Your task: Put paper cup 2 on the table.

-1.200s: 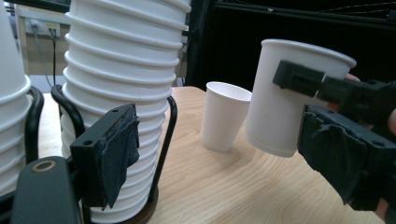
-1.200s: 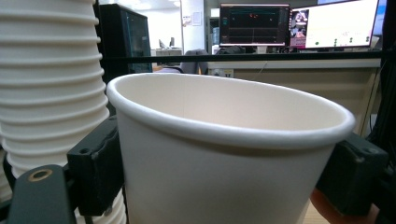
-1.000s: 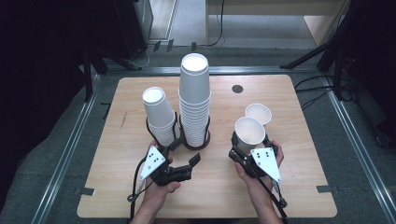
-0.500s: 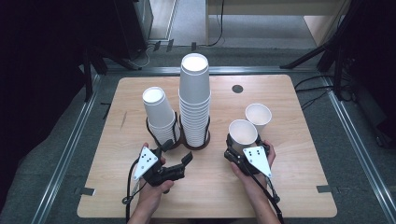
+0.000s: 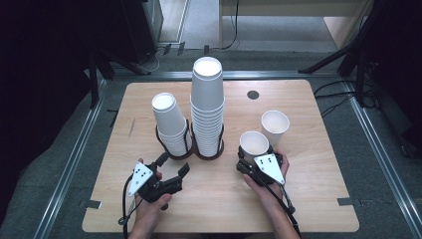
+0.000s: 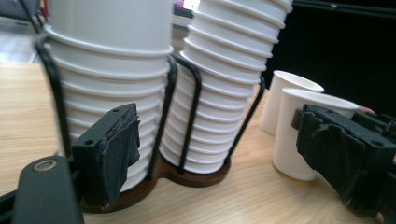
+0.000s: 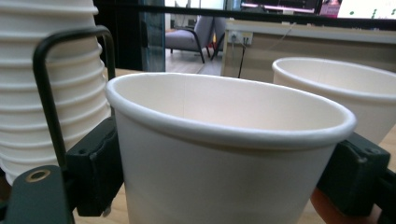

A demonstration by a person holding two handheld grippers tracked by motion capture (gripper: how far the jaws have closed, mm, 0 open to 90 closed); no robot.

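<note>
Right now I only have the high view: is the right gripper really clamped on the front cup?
Observer: In the right gripper view, the right gripper has both pads against the front cup, though its jaws have just been easing open.
Operator: Is the cup down?
Observer: The left gripper view shows its base resting on the table.
Operator: Is the left gripper holding anything?
Observer: No. The left gripper is open with nothing between its jaws, and the short stack is just ahead.

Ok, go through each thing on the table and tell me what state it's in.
Near paper cup: upright, empty, between the right gripper's jaws.
Far paper cup: upright, empty, free.
Tall cup stack: upside down, in the wire holder.
Short cup stack: upside down, leaning, in the holder.
Left gripper: open, empty.
</note>
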